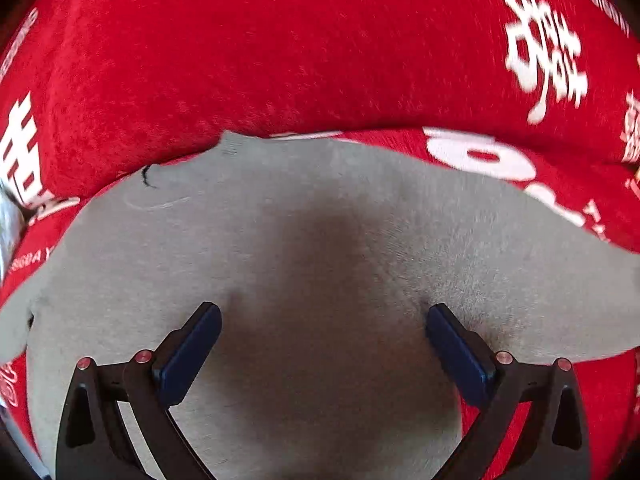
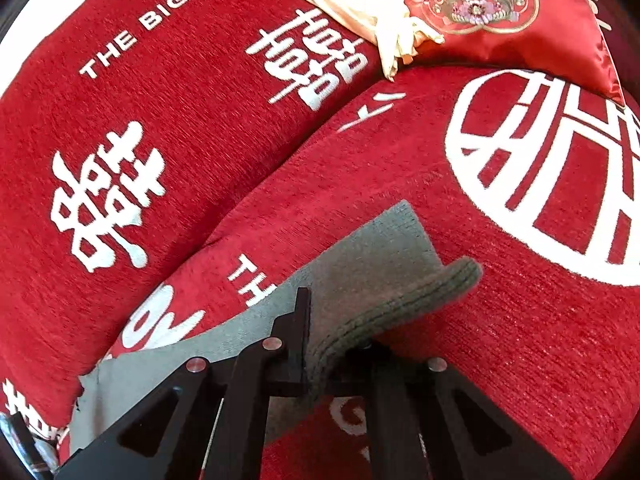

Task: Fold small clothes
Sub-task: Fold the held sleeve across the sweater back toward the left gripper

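- Left gripper [image 1: 322, 336]: fingers spread wide and released, both blue pads [image 1: 188, 356] resting on or just above the grey garment [image 1: 328, 240]; nothing is clasped between them. Judged purpose: to pin the cloth flat so that it does not slide during a fold.
- Grey garment: lies spread on the red sofa cover [image 1: 280, 48], near the seam where seat meets backrest; a small dark thread mark shows by its far left edge.
- Right gripper [image 2: 320, 344]: fingers clenched on the garment's ribbed hem [image 2: 404, 300], which curls up and over from the grip. Judged purpose: to lift this edge clear of the seat so it can be carried across.
- Embroidered cushion [image 2: 500, 12] with a cream tassel: far right, well apart from the garment, playing no part.
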Demonstrator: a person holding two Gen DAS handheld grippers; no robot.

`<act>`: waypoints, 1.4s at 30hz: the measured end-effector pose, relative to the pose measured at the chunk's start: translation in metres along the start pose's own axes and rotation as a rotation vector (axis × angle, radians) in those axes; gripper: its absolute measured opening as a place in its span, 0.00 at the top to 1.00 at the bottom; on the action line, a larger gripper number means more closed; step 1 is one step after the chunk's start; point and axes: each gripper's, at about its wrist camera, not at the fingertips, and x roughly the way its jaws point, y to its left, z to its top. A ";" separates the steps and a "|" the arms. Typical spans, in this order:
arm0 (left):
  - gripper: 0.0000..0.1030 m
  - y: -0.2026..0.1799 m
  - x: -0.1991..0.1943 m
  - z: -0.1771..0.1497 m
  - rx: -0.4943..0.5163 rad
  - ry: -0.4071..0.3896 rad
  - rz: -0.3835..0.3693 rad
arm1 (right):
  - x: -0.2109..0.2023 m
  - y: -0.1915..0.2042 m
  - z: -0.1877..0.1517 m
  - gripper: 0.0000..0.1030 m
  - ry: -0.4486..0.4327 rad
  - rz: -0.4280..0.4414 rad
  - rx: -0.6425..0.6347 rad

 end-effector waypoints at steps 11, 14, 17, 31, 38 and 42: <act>0.00 0.109 -0.035 -0.028 -0.007 -0.044 -0.012 | -0.015 0.039 -0.020 0.95 -0.026 0.032 -0.045; 0.00 0.150 -0.043 -0.040 -0.013 -0.043 0.007 | -0.015 0.052 -0.031 0.95 -0.012 0.029 -0.045; 0.00 0.185 -0.045 -0.046 -0.015 -0.042 0.016 | -0.018 0.071 -0.038 0.95 0.004 0.018 -0.060; 0.00 0.282 -0.026 -0.068 -0.200 -0.003 -0.123 | -0.053 0.191 -0.077 0.95 0.003 -0.019 -0.194; 0.00 0.279 -0.029 -0.073 -0.158 -0.025 -0.113 | -0.058 0.244 -0.101 0.95 -0.016 -0.044 -0.257; 0.00 0.288 -0.024 -0.074 -0.200 0.005 -0.144 | -0.056 0.276 -0.118 0.95 -0.016 -0.032 -0.286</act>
